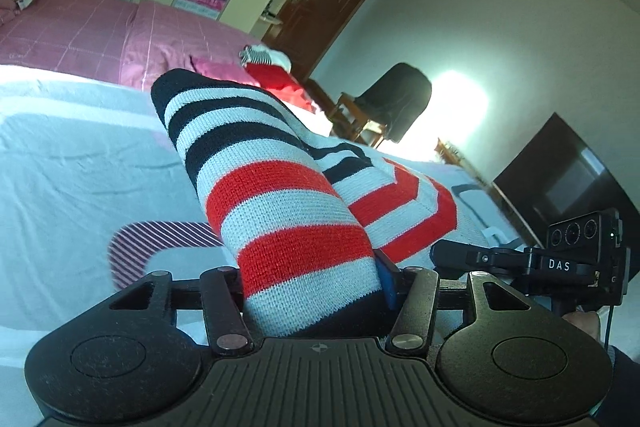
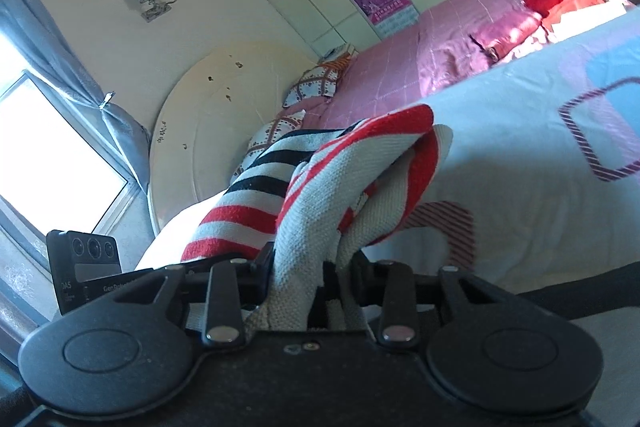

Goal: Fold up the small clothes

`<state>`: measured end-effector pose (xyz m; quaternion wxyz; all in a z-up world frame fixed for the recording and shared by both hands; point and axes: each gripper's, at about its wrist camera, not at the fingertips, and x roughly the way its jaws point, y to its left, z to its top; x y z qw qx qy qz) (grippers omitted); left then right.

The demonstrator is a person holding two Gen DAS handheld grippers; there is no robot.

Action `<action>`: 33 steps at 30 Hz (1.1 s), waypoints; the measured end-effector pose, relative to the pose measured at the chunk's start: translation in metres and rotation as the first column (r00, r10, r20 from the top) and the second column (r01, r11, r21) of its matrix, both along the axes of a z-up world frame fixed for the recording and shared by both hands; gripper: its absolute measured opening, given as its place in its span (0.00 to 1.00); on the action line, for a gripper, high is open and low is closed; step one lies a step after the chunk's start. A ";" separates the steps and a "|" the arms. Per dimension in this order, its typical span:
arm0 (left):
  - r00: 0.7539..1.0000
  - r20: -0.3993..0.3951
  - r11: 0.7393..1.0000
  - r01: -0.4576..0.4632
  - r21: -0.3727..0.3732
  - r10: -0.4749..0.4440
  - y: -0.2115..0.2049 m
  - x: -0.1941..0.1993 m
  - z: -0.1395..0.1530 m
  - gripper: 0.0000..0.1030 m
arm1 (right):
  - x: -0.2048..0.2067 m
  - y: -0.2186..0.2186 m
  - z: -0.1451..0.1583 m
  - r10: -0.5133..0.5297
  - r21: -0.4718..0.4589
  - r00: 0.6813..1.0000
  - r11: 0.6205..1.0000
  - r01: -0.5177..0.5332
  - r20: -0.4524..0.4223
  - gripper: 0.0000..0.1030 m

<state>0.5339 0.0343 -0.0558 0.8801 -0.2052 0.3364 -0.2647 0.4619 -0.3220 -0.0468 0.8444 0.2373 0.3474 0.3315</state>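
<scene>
A small knitted sweater (image 1: pixel 280 187) with red, white and navy stripes is held up over the bed by both grippers. My left gripper (image 1: pixel 316 291) is shut on one striped part of it, which fills the middle of the left wrist view and hides the fingertips. My right gripper (image 2: pixel 308 287) is shut on another bunched part of the same sweater (image 2: pixel 340 195), whose white inside and red edge hang forward. The right gripper's body (image 1: pixel 560 263) shows at the right of the left wrist view, and the left gripper's body (image 2: pixel 86 267) at the left of the right wrist view.
The bed has a pale blue sheet (image 1: pixel 80 155) with striped pink shapes and a pink quilt (image 1: pixel 100 35) behind. A red cloth (image 1: pixel 280 83) and a small striped garment (image 1: pixel 264 55) lie at the far side. A chair (image 1: pixel 392 103), a dark screen (image 1: pixel 560 179), a headboard (image 2: pixel 208 131) and a window (image 2: pixel 48 163) surround it.
</scene>
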 end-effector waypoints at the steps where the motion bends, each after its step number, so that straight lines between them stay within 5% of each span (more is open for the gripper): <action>1: 1.000 0.006 1.000 0.000 -0.001 0.000 0.008 -0.004 0.004 0.52 | -0.003 0.007 0.004 0.002 -0.003 1.000 1.000 -0.002 0.008 0.34; 18: 0.993 0.035 0.992 -0.117 0.035 0.116 0.197 -0.090 0.039 0.52 | -0.032 0.175 0.030 0.129 0.018 0.991 0.991 -0.130 0.042 0.34; 33: 0.957 -0.161 0.967 -0.249 -0.042 0.240 0.295 -0.135 -0.068 0.52 | -0.037 0.282 -0.038 0.238 0.033 0.959 0.971 -0.236 -0.152 0.34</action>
